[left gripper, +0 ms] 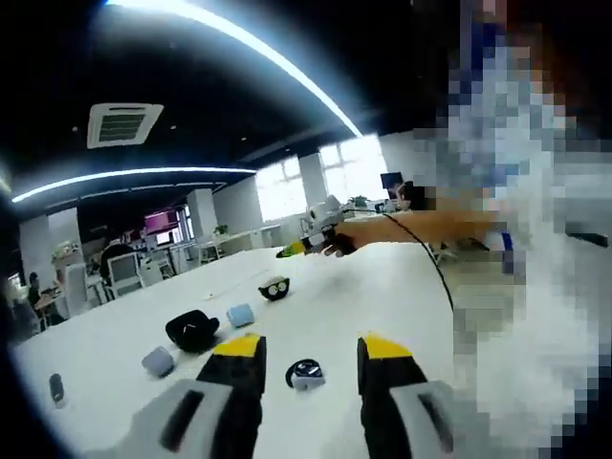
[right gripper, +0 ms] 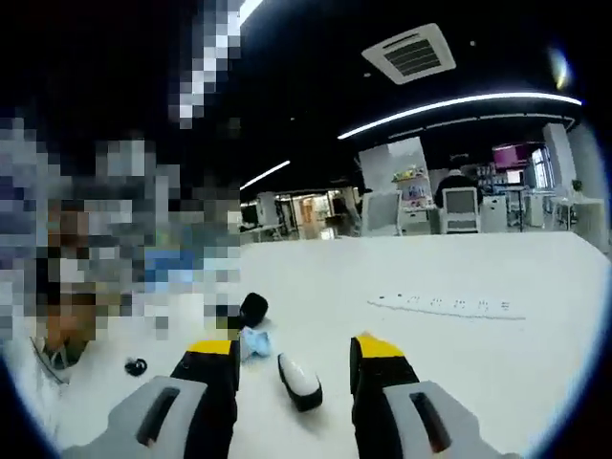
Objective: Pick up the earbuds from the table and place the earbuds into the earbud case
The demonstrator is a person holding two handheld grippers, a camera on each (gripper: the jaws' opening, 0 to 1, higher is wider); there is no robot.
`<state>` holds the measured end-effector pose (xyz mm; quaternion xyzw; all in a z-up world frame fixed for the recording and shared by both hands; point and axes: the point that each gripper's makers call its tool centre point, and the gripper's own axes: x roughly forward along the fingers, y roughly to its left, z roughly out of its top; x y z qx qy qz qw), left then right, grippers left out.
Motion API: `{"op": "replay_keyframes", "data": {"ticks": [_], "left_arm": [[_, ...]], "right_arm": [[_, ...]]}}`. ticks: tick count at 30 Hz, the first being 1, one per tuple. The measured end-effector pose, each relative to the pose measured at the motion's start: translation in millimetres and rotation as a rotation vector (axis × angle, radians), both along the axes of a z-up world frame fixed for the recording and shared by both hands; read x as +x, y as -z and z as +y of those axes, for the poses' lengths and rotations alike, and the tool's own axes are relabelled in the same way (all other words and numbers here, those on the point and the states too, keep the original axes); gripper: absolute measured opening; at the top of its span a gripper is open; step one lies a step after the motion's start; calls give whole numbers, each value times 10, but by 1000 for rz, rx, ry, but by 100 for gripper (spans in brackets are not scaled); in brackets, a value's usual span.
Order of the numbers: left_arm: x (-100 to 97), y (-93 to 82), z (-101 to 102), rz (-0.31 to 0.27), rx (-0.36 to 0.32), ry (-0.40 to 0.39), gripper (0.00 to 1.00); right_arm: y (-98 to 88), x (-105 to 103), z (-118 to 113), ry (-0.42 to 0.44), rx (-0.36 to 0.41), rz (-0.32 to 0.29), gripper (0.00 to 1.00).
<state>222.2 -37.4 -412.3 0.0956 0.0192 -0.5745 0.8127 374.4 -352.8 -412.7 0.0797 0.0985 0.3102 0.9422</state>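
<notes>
Both hand-held grippers hang over the white counter (left gripper: 382, 287) with jaws apart, nothing gripped. The left hand-held gripper (left gripper: 308, 356) has a small dark earbud (left gripper: 305, 373) lying right between its tips — the open black earbud case (left gripper: 192, 330) sits just beyond its left jaw. The right hand-held gripper (right gripper: 292, 356) frames a black-and-white earbud (right gripper: 299, 381), apart from both jaws.

Left gripper (left gripper: 309, 351) jaws apart, earbud (left gripper: 305, 374) between.
</notes>
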Motion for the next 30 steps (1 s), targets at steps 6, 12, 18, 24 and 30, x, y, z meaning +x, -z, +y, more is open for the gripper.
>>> {"op": "replay_keyframes", "data": {"ticks": [6, 12, 18, 24, 30], "left_arm": [[61, -39, 22, 44, -34, -52, 43], [126, -138, 159, 38, -63, -137, 43], [86, -214, 249, 30, -51, -178, 43], [-27, -250, 260, 26, -52, -181, 42], [-85, -260, 359, 44, -74, -191, 42]], "right_arm": [[-62, -515, 429, -24, -146, -38, 46], [-111, -1196, 838, -34, -191, -70, 47], [-263, -1652, 965, 36, -126, -116, 46], [-323, -1988, 1149, 30, -128, -174, 43], [-264, -2154, 1329, -31, -181, -161, 41]]}}
